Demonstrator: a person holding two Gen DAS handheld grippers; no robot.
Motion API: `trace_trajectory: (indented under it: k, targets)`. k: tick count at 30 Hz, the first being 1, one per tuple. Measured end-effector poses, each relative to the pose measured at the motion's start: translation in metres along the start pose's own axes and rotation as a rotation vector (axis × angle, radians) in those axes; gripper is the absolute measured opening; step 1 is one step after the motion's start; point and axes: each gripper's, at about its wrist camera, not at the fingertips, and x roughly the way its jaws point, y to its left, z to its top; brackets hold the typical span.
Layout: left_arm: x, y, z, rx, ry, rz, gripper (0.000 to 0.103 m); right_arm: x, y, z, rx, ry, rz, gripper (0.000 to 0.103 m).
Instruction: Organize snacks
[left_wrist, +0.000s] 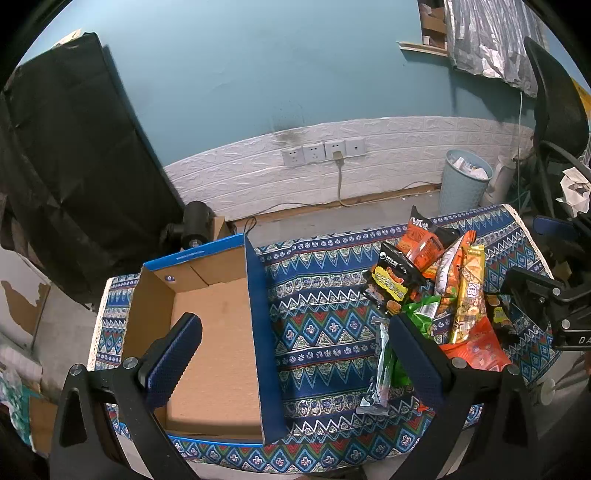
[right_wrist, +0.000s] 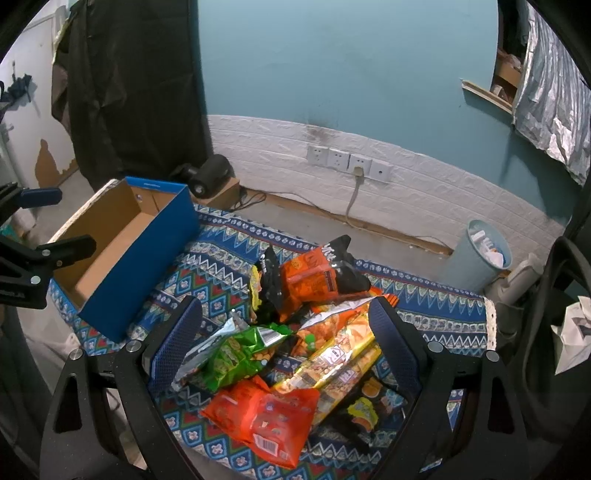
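Teal wall (left_wrist: 240, 74) with white brick-pattern panelling and a row of sockets (left_wrist: 323, 151) fills the background; below it my bench carries a blue patterned cloth (left_wrist: 321, 325). On the left wrist view, my left gripper (left_wrist: 295, 365) has its fingers spread wide and holding nothing: one finger hangs over the cardboard floor of the open blue box (left_wrist: 218, 350), the other sits at the near edge of the snack pile (left_wrist: 443, 295). Between the two fingers I see the right wall of the box and a bare strip of cloth. A silver-edged green packet (left_wrist: 382, 369) lies just inside the right-hand finger, touching or nearly touching it; I cannot tell which. The box is empty as far as I can see. On the right wrist view, my right gripper (right_wrist: 286, 347) is also spread wide, nothing clamped, with most of the pile lying between the fingers. Directly between them: a green bag (right_wrist: 236, 354) near the left-hand finger, a long yellow packet (right_wrist: 332, 362) running diagonally toward the right-hand finger, and a red-orange bag (right_wrist: 266, 417) closest to the camera. Beyond the fingertips an orange-and-black bag (right_wrist: 314, 280) rests on top of the heap. A small black-and-yellow packet (right_wrist: 364, 410) lies under the right-hand finger. The blue box stands well to the left of the left-hand finger, apart from the pile. A pale blue waste bin (right_wrist: 487, 254) stands on the floor beyond the bench, far right.
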Motion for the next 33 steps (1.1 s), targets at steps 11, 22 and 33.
trace_trajectory:
  k: [11, 22, 33]
  targets:
    - [-0.0005, -0.0028, -0.0007, 0.002, 0.001, 0.003, 0.102, -0.0014, -0.0005, -0.0002, 0.001, 0.0, -0.001, 0.09]
    - [-0.0007, -0.0024, -0.0017, 0.003, 0.004, 0.005, 0.102, -0.0008, 0.0005, 0.0002, 0.0, 0.001, -0.001, 0.09]
    - [0.0001, -0.0015, -0.0038, 0.007, 0.007, 0.004, 0.102, -0.0007, 0.0024, -0.0015, -0.003, 0.005, -0.001, 0.09]
